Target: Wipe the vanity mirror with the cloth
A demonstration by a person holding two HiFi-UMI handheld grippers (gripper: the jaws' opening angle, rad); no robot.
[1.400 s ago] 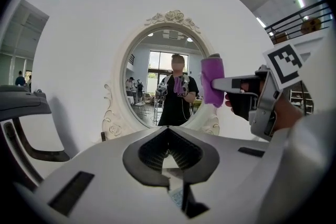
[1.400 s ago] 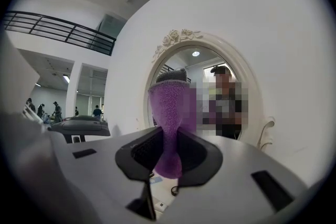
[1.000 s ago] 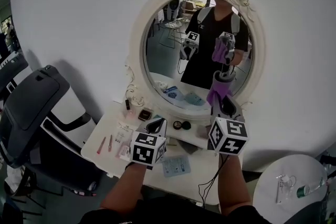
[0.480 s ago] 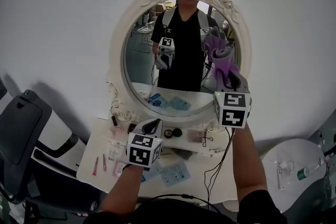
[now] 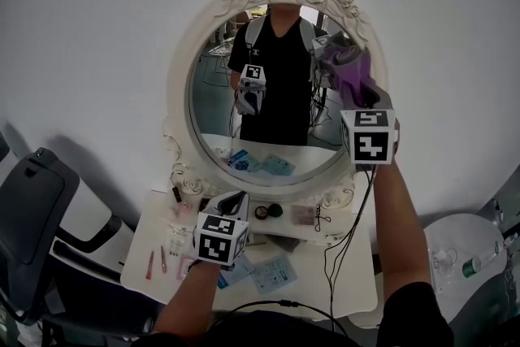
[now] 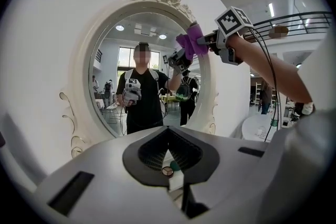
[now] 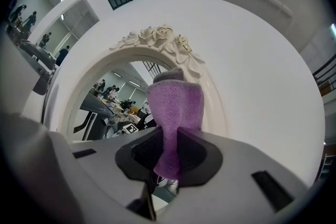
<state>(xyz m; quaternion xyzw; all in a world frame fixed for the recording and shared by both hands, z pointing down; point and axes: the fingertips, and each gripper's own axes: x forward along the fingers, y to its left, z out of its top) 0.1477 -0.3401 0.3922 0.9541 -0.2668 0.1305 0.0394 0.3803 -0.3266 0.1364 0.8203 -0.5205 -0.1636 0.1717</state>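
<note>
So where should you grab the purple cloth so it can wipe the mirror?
By its bunched narrow end, coming from the side away from the mirror. The right gripper is shut on the cloth that way now: the gathered part sits between the jaws, and the wide loose end fans out ahead toward the mirror, free to rub it.

Plain white wall [image 5: 97, 28] — white dressing table [image 5: 353, 272], dark chair [image 5: 32, 199] left, round table [image 5: 459, 236] right.
</note>
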